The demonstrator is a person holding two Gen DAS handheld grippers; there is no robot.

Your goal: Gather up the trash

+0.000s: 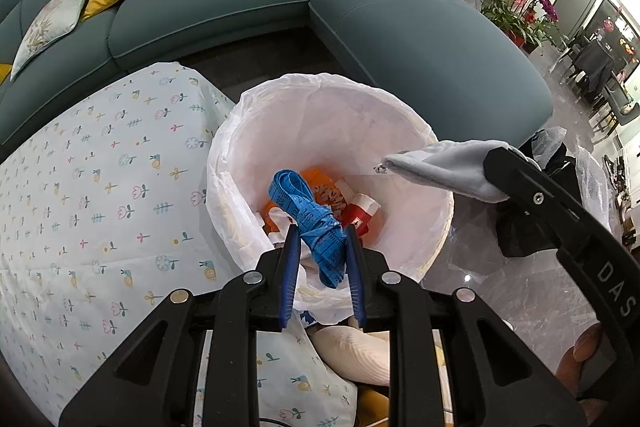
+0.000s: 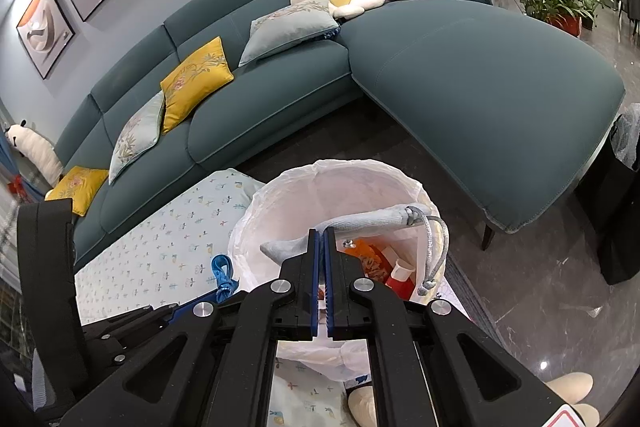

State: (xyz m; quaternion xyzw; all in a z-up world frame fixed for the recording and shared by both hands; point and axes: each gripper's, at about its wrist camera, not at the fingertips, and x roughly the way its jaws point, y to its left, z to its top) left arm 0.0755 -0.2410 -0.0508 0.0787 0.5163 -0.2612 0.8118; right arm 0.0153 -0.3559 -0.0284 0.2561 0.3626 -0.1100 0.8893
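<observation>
A white-lined trash bin stands on the floor; it also shows in the right wrist view. Inside lie orange wrappers and a red-and-white carton. My left gripper is shut on a bundled blue tape measure and holds it over the bin's near rim. My right gripper is shut on a grey drawstring pouch and holds it over the bin; the pouch also shows in the left wrist view.
A table with a floral cloth lies left of the bin. A teal sectional sofa with cushions curves behind. Black bags stand on the right. Slippered feet are below the grippers.
</observation>
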